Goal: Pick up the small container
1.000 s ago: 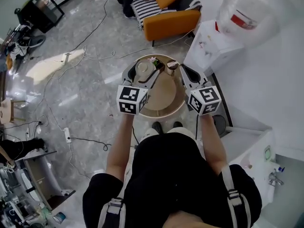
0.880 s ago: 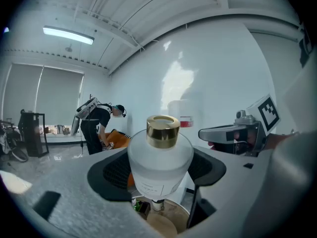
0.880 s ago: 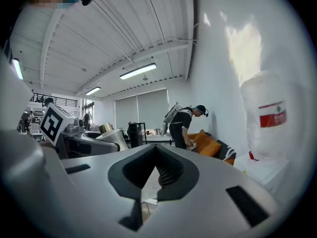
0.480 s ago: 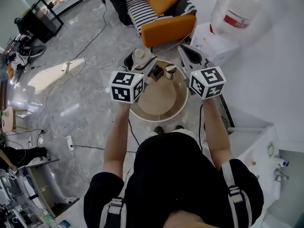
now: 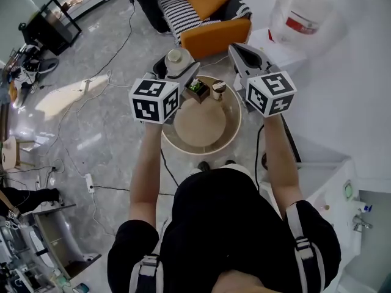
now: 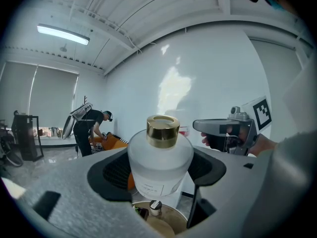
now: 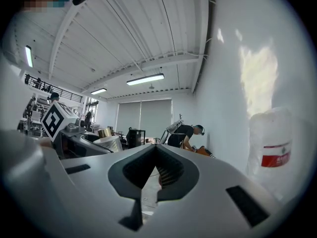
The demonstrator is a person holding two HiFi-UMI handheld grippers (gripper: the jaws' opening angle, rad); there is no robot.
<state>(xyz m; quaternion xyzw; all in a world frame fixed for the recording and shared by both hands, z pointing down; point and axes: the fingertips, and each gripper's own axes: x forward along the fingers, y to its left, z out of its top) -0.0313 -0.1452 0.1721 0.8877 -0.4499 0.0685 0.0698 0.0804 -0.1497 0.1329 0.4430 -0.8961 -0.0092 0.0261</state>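
1. Gripping a small frosted-white container with a gold cap, the left claw has both jaws pressed on its rounded body. The left gripper view shows this squarely. A pale label on the glass is too small to read.
2. In the head view the container is only a pale disc past the marker cube. It is held in the air beyond the far-left rim of the round beige surface.
3. The right claw has its jaws drawn together with the tips meeting and nothing between them. The head view places it above the surface's far-right edge but does not show how its jaws stand.
4. On the surface, a small dark square pot of green plant stands just beside a small pale jar with a brown lid. The left gripper view shows the jar below the held container, and a jaw hides most of the pot.
5. Farther off are an orange sofa with a striped cushion and a large clear water bottle with a red label.
6. A person bending over the sofa shows in both gripper views. The head view gives only a dark shape at its top edge.
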